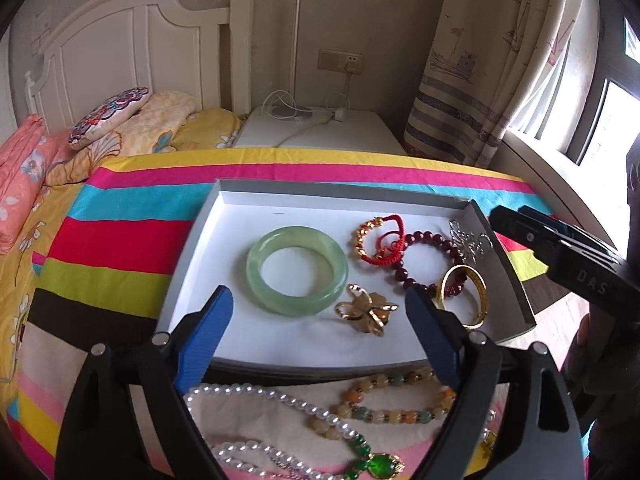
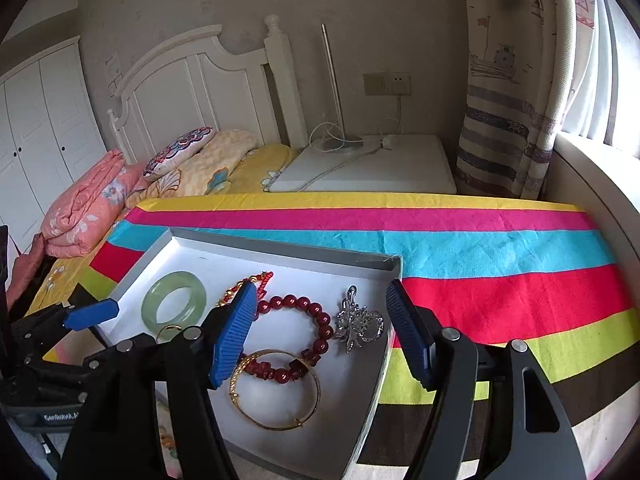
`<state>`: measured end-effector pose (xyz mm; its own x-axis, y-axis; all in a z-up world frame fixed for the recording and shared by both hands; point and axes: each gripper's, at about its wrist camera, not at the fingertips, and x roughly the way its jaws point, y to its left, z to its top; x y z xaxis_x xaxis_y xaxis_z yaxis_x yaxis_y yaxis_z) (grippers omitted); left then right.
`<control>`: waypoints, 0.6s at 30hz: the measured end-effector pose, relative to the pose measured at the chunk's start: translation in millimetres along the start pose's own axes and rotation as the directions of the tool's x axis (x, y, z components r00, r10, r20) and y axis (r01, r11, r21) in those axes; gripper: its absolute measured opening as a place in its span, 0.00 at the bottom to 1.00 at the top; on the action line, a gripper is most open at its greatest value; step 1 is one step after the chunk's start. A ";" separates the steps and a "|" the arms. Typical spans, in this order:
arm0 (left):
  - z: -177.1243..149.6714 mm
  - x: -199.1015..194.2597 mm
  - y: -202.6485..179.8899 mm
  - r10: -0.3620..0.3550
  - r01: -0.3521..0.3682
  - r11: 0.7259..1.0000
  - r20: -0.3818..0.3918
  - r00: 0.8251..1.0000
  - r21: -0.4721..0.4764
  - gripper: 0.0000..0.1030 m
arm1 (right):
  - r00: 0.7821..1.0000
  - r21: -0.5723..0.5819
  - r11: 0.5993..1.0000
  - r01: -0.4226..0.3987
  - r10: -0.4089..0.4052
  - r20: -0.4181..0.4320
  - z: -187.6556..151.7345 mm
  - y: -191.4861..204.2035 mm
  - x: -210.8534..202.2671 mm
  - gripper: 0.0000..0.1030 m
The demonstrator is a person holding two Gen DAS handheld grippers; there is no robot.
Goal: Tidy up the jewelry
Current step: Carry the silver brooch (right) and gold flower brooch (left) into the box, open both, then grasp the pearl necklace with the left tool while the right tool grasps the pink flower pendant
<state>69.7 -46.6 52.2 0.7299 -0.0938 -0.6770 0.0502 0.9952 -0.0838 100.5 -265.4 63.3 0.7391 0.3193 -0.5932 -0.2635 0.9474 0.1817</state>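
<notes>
Now both my grippers hang wide open, empty: the left gripper [image 1: 316,320] frames the gold flower brooch [image 1: 366,312] in the white tray [image 1: 200,240]; the right gripper [image 2: 320,336] straddles the red bead bracelet [image 2: 298,338].

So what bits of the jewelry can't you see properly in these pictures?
- Pearl necklace: left wrist view, its lower loops run off the bottom edge and behind the left gripper.
- Red cord bracelet: right wrist view, mostly hidden behind the right gripper's blue finger.
- Gold flower brooch: right wrist view, only a sliver shows.
- Green pendant: left wrist view, cut by the bottom edge.
</notes>
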 end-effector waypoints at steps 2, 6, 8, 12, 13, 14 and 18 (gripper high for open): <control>-6.0 -15.4 11.5 0.029 -0.028 0.999 0.042 0.999 -0.029 0.93 | 1.000 0.005 1.000 -0.018 0.018 0.010 -3.0 0.3 -10.4 0.63; -22.8 -46.6 35.7 0.129 -0.120 0.989 0.109 0.986 -0.089 0.98 | 0.998 0.019 0.998 -0.065 0.065 0.022 -18.1 2.6 -33.2 0.67; -35.0 -61.7 48.9 0.188 -0.172 0.978 0.135 0.973 -0.119 0.98 | 0.998 0.019 0.998 -0.060 0.059 0.036 -29.5 4.6 -47.6 0.73; -59.8 -76.8 64.8 0.228 -0.208 0.966 0.125 0.966 -0.154 0.98 | 0.997 0.001 0.999 -0.038 0.038 0.073 -54.1 10.5 -78.6 0.84; -66.4 -78.1 68.0 0.213 -0.195 0.968 0.109 0.971 -0.156 0.98 | 0.996 -0.006 1.000 -0.011 0.011 0.089 -61.1 12.6 -87.5 0.84; -72.0 -78.8 70.9 0.199 -0.182 0.970 0.095 0.975 -0.161 0.98 | 0.995 -0.013 1.000 0.018 -0.017 0.097 -66.8 14.0 -94.1 0.84; -96.5 -77.0 79.5 0.129 -0.118 0.976 0.050 0.990 -0.183 0.98 | 0.995 -0.023 0.995 0.101 -0.101 0.014 -88.0 16.2 -101.1 0.84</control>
<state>-48.3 37.2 27.1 0.7637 0.0366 -0.6445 -0.1616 0.9775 -0.1359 -33.0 -284.2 57.2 0.7702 0.2227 -0.5977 -0.2016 0.9740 0.1032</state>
